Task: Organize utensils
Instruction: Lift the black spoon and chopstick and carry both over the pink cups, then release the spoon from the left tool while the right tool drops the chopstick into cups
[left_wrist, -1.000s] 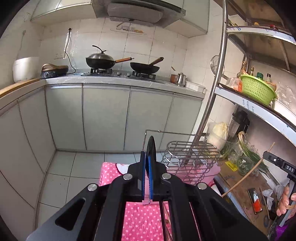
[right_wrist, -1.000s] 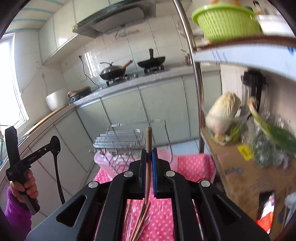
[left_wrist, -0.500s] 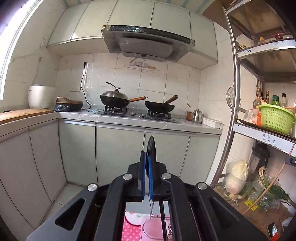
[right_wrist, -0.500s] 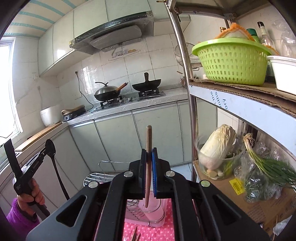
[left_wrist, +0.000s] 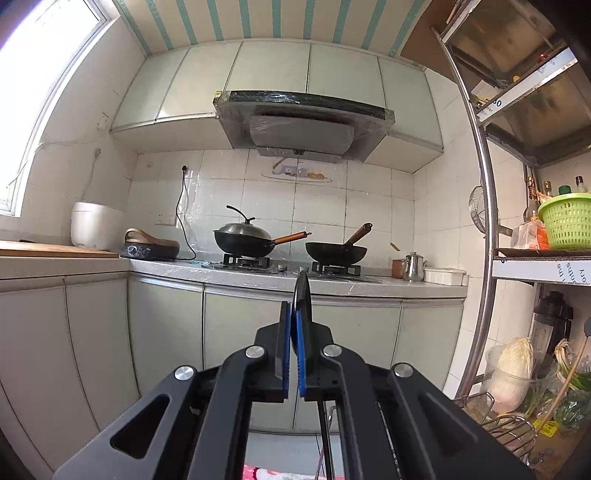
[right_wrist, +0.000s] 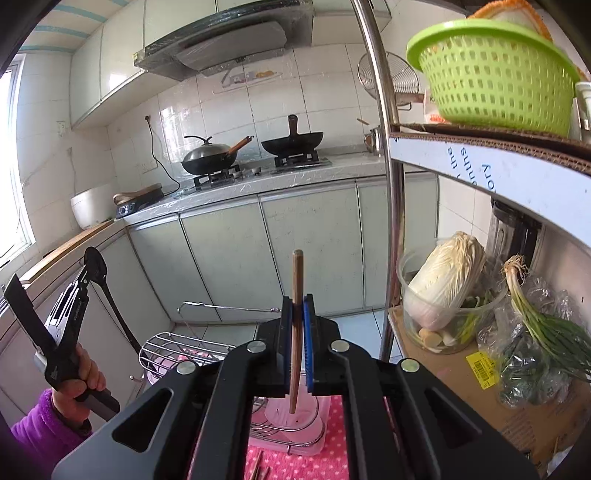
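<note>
The left claw (left_wrist: 292, 345) is shut tight on a black spoon (left_wrist: 302, 295); the spoon's round end sticks up above the blue pads & its thin handle hangs down below. The right claw (right_wrist: 297, 341) is shut tight on a wood stick (right_wrist: 296, 317), prob. a chopstick, standing nearly straight up w/ its low end over the pink tub (right_wrist: 295, 417). The tub sits inside the wire rack (right_wrist: 173, 349), on the pink dotted cloth (right_wrist: 295, 465). More sticks (right_wrist: 258, 470) lie on the cloth, near the rack. Seen from the right cam, the left claw is up high, left of the rack, spoon pointing up.
</note>
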